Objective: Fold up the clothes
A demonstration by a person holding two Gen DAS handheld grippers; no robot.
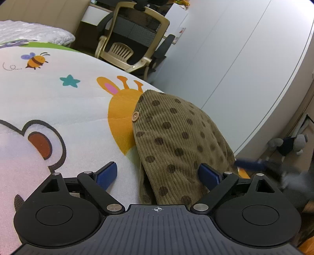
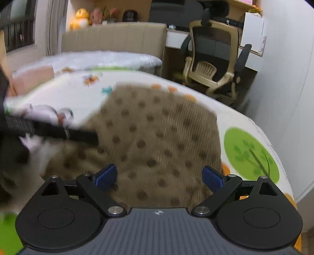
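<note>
A brown corduroy garment with dark dots (image 1: 176,141) lies folded on the cartoon-print bed cover (image 1: 58,98), a wooden button (image 1: 135,116) at its left edge. My left gripper (image 1: 159,173) is open, low over the garment's near edge, empty. In the right wrist view the same garment (image 2: 157,137) lies spread and blurred ahead. My right gripper (image 2: 160,175) is open above its near part, empty. The left gripper (image 2: 58,131) shows blurred at that view's left, and the right gripper (image 1: 255,164) shows blurred at the left view's right.
An office chair (image 1: 133,37) stands beyond the bed's far edge, by a white wardrobe (image 1: 245,58). A grey plush toy (image 1: 288,145) lies on the floor to the right. A padded headboard (image 2: 113,37) and plush toys (image 2: 82,18) are at the back.
</note>
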